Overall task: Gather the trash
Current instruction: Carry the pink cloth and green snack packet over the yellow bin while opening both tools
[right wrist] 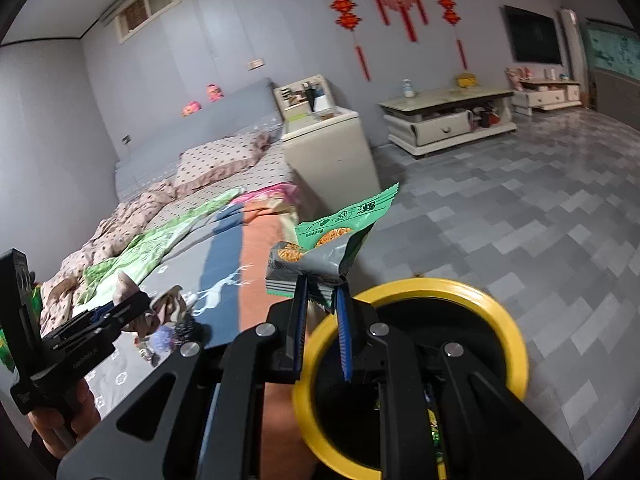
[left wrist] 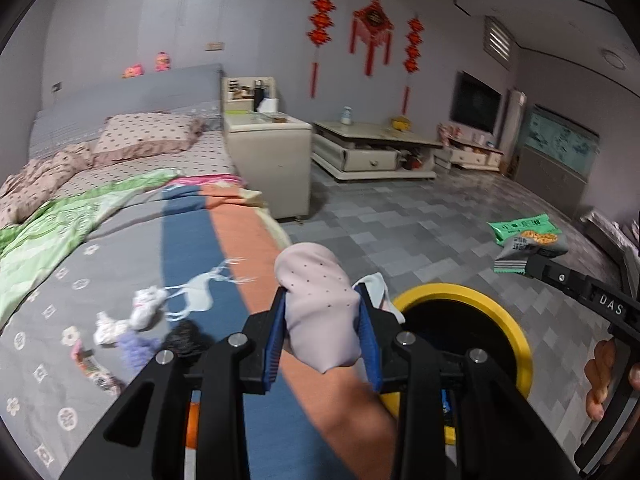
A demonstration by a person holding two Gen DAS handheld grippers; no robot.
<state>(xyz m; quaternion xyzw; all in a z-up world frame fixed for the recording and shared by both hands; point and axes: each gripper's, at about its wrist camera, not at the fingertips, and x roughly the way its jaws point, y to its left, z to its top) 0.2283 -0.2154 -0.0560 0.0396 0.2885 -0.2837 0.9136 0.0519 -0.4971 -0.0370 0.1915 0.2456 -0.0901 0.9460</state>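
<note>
The left gripper point(left wrist: 322, 320) is clamped on a pale pink dotted sock point(left wrist: 320, 304), held above the edge of the bed point(left wrist: 120, 240), where small crumpled scraps point(left wrist: 136, 312) lie. Right of it, the right gripper point(right wrist: 322, 312) stands nearly closed, pinching a green snack wrapper point(right wrist: 332, 240) over the yellow-rimmed trash bin point(right wrist: 508, 328) on the tiled floor point(right wrist: 520, 208).

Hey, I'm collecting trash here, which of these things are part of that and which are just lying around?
Part of the job:
- snack wrapper, clamped in the right gripper
- yellow-rimmed bin beside the bed
- pale pink sock, clamped in the left gripper

Lying about:
- small socks on the bedspread
- pillow
- bedside cabinet
- low TV table
</note>
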